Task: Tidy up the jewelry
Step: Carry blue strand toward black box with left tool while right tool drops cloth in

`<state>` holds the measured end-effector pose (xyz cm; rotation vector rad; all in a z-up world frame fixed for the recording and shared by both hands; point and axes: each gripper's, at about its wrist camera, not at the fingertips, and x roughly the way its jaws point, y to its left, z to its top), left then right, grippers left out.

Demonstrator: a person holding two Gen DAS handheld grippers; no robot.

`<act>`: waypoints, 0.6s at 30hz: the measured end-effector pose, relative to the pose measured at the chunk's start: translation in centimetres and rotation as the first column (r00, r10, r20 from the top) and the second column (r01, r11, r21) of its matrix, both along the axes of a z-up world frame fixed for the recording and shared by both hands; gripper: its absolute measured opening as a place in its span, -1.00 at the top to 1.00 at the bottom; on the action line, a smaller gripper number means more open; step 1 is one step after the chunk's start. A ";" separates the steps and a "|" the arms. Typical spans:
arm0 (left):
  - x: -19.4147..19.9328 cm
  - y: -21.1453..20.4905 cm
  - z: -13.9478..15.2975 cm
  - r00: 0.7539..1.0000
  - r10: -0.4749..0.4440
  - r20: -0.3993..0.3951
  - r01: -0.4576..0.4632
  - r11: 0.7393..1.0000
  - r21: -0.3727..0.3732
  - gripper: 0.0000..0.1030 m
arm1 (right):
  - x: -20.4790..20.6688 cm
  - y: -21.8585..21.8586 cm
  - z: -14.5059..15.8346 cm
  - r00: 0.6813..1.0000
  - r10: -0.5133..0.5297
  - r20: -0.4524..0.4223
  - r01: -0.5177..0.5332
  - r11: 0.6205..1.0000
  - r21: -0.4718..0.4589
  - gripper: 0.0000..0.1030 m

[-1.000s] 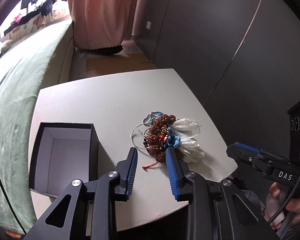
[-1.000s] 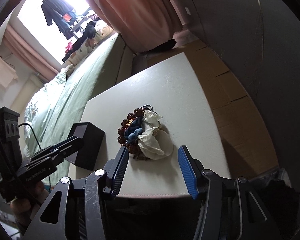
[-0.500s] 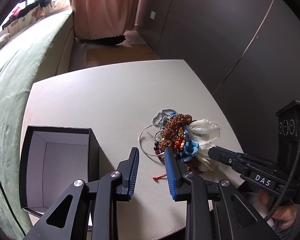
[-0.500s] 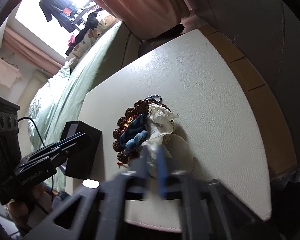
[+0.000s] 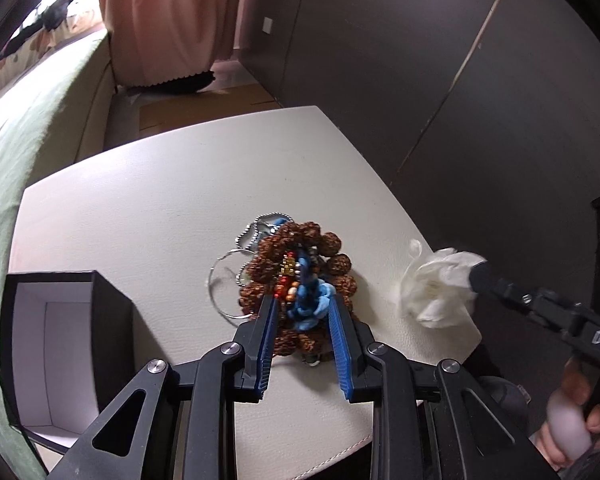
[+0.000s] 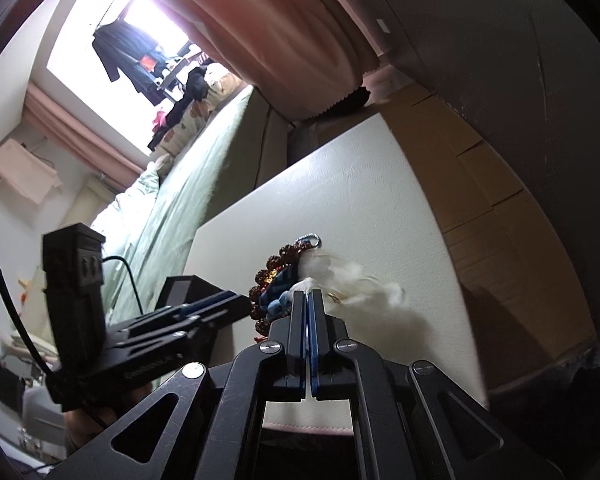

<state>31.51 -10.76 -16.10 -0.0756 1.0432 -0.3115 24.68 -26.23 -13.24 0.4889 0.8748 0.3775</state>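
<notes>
— Looking from the left wrist, what do you make of the jewelry pile (image 5: 298, 280)?

— It lies on the white surface (image 5: 160, 208), toward its near edge: knobbly brown beads, a blue cord, some small red and gold beads, a thin wire hoop (image 5: 220, 292) on its left side and a bit of silver chain (image 5: 256, 226) at the far end.

— And the left gripper (image 5: 303, 308)?

— Its jaws stand apart at a middling width, one on each side of the near end of the pile (whether the blue pads actually touch the beads, I cannot tell).

— The right gripper (image 6: 307, 294)?

— Its jaws are closed together, pinching a white gauzy flower piece (image 5: 440, 292). In the left wrist view that piece sits apart from the pile, over the right edge of the surface, with the right gripper's tip at its far side. In the right wrist view it is blurred.

— Anything else there?

— An open black box (image 5: 60, 352) with a pale lining stands on the surface to the left of the pile, well apart from it. Beyond the surface there is a bed (image 6: 188, 184) with a green cover, a pink curtain (image 5: 168, 20) and a dark wall (image 5: 440, 80).
</notes>
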 end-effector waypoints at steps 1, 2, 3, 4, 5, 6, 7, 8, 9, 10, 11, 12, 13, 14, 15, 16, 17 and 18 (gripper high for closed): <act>0.1 -0.4 -0.2 1.000 -0.010 -0.006 0.010 1.000 0.006 0.47 | -0.3 -0.2 0.3 1.000 -0.006 0.006 0.006 1.000 -0.004 0.95; 0.2 -0.7 -0.4 1.000 -0.014 -0.010 0.014 1.000 0.011 0.46 | -0.5 -0.4 0.6 1.000 -0.009 0.010 0.009 1.000 -0.006 0.95; 0.3 -1.0 -0.5 1.000 -0.018 -0.013 0.018 1.000 0.014 0.46 | -0.6 -0.5 0.8 1.000 -0.012 0.013 0.012 1.000 -0.009 0.95; 0.5 -1.2 -0.7 1.000 -0.023 -0.016 0.023 1.000 0.016 0.46 | -0.7 -0.7 1.0 1.000 -0.015 0.015 0.015 1.000 -0.012 0.95; 0.6 -1.4 -0.8 1.000 -0.024 -0.018 0.024 1.000 0.019 0.46 | -0.8 -0.9 1.1 1.000 -0.018 0.015 0.018 1.000 -0.014 0.95; 0.7 -1.5 -1.0 0.999 -0.024 -0.021 0.025 0.999 0.022 0.47 | -1.0 -1.1 1.2 1.000 -0.023 0.015 0.024 1.000 -0.015 0.95; 0.8 -1.7 -1.1 0.999 -0.025 -0.025 0.026 0.999 0.024 0.47 | -1.2 -1.2 1.3 1.000 -0.027 0.015 0.027 0.999 -0.017 0.95; 0.8 -1.7 -1.1 0.999 -0.027 -0.025 0.028 0.999 0.024 0.47 | -1.3 -1.4 1.4 0.999 -0.030 0.015 0.031 0.999 -0.020 0.95; 0.9 -1.8 -1.1 0.999 -0.031 -0.021 0.032 0.999 0.026 0.46 | -1.5 -1.4 1.5 0.999 -0.033 0.016 0.034 0.999 -0.024 0.95; 0.9 -1.9 -1.2 0.999 -0.034 -0.017 0.034 0.999 0.032 0.46 | -1.5 -1.7 1.4 0.999 -0.034 0.017 0.035 0.999 -0.027 0.95; 1.1 -2.0 -1.4 0.999 -0.035 -0.016 0.036 0.999 0.041 0.46 | -1.6 -1.7 1.4 0.999 -0.036 0.017 0.037 0.999 -0.030 0.95; 1.3 -2.1 -1.7 0.999 -0.032 -0.022 0.033 0.998 0.058 0.46 | -1.6 -1.7 1.4 0.999 -0.039 0.016 0.039 0.999 -0.031 0.95; 1.8 -2.2 -2.2 0.999 -0.027 -0.035 0.030 0.997 0.073 0.46 | -1.7 -1.8 1.4 0.999 -0.041 0.015 0.042 0.999 -0.032 0.95; 2.1 -2.2 -2.6 0.999 -0.026 -0.047 0.030 0.997 0.072 0.46 | -1.7 -1.9 1.4 0.999 -0.044 0.011 0.045 0.998 -0.033 0.95; 2.4 -2.0 -2.9 0.998 -0.025 -0.058 0.029 0.998 0.058 0.46 | -1.7 -1.9 1.4 0.999 -0.047 0.007 0.048 0.998 -0.034 0.95; 2.6 -1.8 -3.0 0.998 -0.019 -0.061 0.022 0.999 0.042 0.46 | -1.6 -1.9 1.4 0.999 -0.050 0.002 0.050 0.998 -0.036 0.95; 2.7 -1.6 -3.0 0.998 -0.013 -0.063 0.014 0.999 0.029 0.49 | -1.6 -1.9 1.3 0.999 -0.051 -0.002 0.051 0.998 -0.038 0.95; 2.7 -1.4 -2.9 0.998 -0.005 -0.066 0.007 1.000 0.023 0.59 | -1.5 -1.9 1.5 0.999 -0.051 -0.006 0.051 0.998 -0.044 0.95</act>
